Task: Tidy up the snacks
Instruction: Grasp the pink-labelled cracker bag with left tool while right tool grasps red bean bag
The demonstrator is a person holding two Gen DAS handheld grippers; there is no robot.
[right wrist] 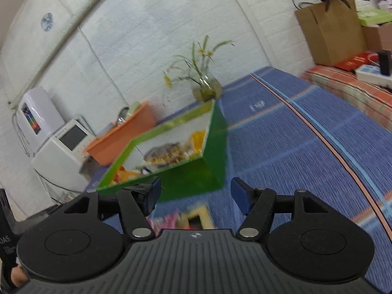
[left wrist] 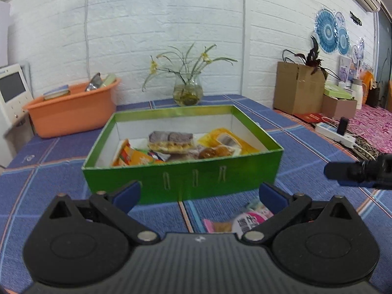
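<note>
Left gripper [left wrist: 199, 192] hangs spread and empty over a pink snack packet [left wrist: 241, 219] on the tabletop's [left wrist: 61, 171] near edge, before the green box [left wrist: 182, 178]. Right gripper [right wrist: 196, 193], also spread, holds nothing. Slick wrapping could slip from a shallow pinch.
</note>
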